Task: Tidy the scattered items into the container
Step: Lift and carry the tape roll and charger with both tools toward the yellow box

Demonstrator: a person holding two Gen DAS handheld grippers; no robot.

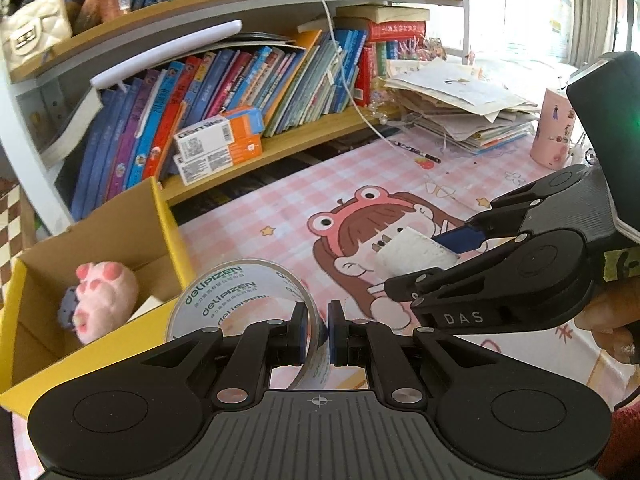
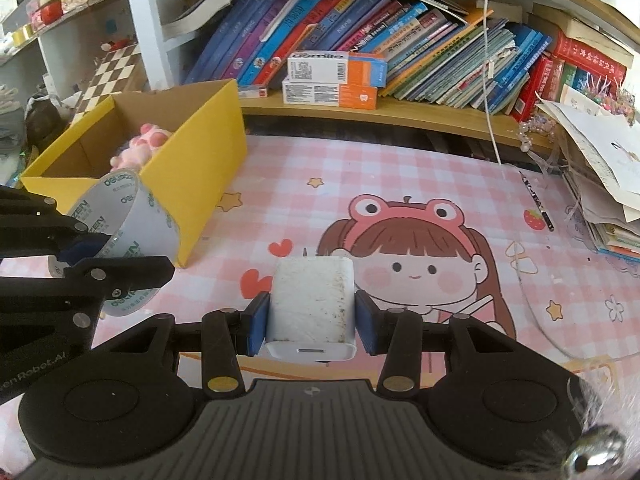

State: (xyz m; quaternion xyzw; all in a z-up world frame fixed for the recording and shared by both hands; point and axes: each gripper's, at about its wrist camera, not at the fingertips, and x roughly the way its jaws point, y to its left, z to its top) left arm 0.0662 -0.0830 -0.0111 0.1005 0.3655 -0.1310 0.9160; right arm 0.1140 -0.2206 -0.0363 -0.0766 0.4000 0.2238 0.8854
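While my left gripper (image 1: 318, 336) pinches only the tape roll's (image 1: 240, 300) thin wall and my right gripper (image 2: 311, 322) clamps the white charger (image 2: 310, 304), a wobble could drop either short of the yellow box (image 2: 200, 152).

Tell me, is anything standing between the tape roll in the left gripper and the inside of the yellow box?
Nothing visible blocks it. The tape roll, clamped in the left gripper, hangs right at the near wall of the open yellow box. Only a pink plush toy lies inside, leaving room beside it.

"deli PIZEN" on the tape roll (image 1: 236, 300); "DAS" on the right tongs (image 1: 424, 264).
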